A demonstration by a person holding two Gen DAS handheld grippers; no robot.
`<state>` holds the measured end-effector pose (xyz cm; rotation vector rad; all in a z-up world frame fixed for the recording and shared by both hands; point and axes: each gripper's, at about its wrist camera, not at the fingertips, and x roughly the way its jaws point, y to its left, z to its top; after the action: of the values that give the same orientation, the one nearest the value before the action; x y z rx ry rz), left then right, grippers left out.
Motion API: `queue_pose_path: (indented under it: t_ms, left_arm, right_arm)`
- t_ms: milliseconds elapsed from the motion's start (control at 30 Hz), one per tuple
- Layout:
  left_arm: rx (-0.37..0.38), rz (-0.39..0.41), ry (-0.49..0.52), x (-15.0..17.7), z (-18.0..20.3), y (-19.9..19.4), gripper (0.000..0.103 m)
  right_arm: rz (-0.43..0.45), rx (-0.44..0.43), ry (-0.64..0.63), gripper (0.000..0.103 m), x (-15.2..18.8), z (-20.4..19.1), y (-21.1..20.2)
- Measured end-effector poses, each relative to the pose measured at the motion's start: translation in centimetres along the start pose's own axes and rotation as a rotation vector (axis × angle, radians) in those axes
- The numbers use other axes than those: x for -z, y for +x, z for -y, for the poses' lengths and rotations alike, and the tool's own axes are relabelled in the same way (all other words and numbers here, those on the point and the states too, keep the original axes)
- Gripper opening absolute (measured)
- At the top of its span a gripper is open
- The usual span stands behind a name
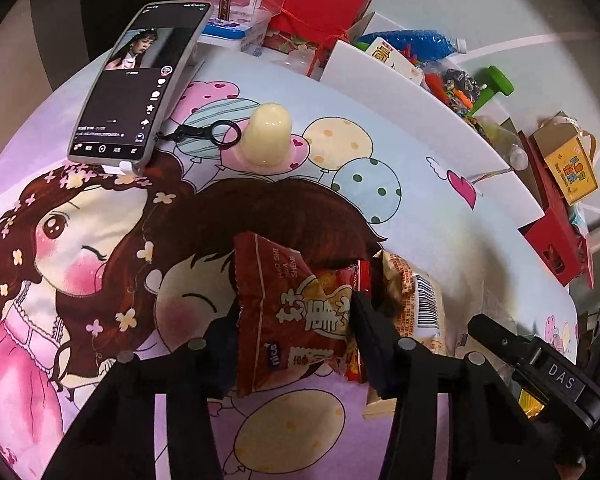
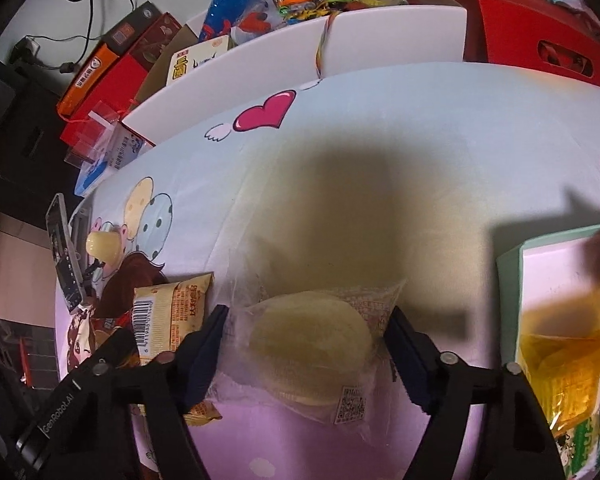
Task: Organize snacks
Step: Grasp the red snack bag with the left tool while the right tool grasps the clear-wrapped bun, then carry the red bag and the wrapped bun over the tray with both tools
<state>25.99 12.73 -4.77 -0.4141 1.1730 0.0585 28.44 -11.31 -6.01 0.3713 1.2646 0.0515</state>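
Left gripper (image 1: 296,316): jaws closed against both sides of a red snack packet (image 1: 296,312), just above the cartoon tablecloth (image 1: 100,240)
Right gripper (image 2: 304,340): fingers pressed on both sides of a clear-wrapped pale bun (image 2: 312,348)
Nearby: yellow barcode packet (image 2: 172,312) lies between the grippers; jelly cup (image 1: 269,136) beside the phone (image 1: 140,80)

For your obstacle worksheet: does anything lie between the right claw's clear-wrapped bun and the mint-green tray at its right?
Nothing visible does. The right claw grips the bun; only bare tablecloth separates it from the tray.

Glossy red foil packet (image 1: 300,316), clear plastic wrapper (image 2: 312,344), printed cloth (image 1: 400,216)
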Motion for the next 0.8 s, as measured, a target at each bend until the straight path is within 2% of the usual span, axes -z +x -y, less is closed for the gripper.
queue_pose_path:
  t_ms: [133, 333, 500, 800]
  left_arm:
    - [-0.003, 0.024, -0.022, 0.5, -0.2, -1.2, 0.051]
    - [0.003, 0.081, -0.028, 1.5, 0.2, -3.9, 0.05]
    - [0.027, 0.118, -0.036, 2.7, 0.9, -5.9, 0.05]
    - [0.049, 0.157, -0.021, 5.3, 2.5, -8.1, 0.051]
  right_arm:
    - [0.005, -0.02, 0.014, 0.071, 0.5, 0.4, -0.6]
    - [0.049, -0.065, 0.025, 0.07, 2.1, 1.0, -3.6]
    - [0.102, -0.079, 0.008, 0.07, 3.8, 1.4, -6.8]
    - [0.174, -0.066, 0.017, 0.07, 7.2, 3.3, -10.0]
